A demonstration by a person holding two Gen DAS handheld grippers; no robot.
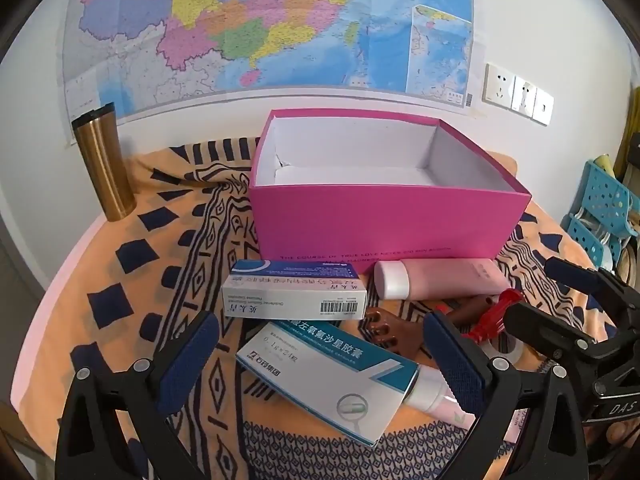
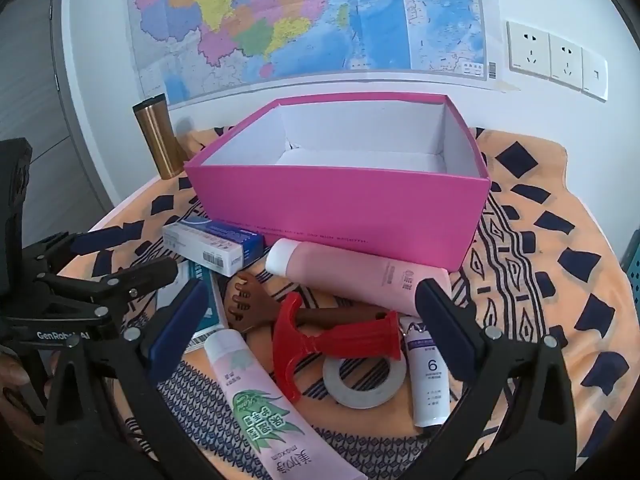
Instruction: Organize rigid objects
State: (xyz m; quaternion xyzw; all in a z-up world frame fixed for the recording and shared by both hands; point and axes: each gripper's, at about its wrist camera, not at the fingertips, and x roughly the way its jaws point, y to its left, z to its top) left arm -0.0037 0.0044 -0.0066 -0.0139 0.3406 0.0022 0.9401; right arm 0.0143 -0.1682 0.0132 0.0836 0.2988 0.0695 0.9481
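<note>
An open pink box (image 1: 384, 220) with a white, empty inside stands at the back of the table; it also shows in the right wrist view (image 2: 340, 204). In front lie two medicine cartons (image 1: 296, 296) (image 1: 324, 376), a pink bottle (image 1: 440, 278), a brown scratcher (image 2: 256, 304), a red tool (image 2: 316, 340), a tape ring (image 2: 360, 384), a pink tube (image 2: 260, 404) and a small white tube (image 2: 430, 376). My left gripper (image 1: 320, 364) is open, its fingers either side of the teal carton. My right gripper (image 2: 312, 336) is open around the red tool.
A gold tumbler (image 1: 104, 164) stands at the back left on the patterned orange cloth (image 2: 540, 280). A map and wall sockets (image 2: 556, 56) are on the wall behind. A blue plastic rack (image 1: 600, 208) stands to the right of the table.
</note>
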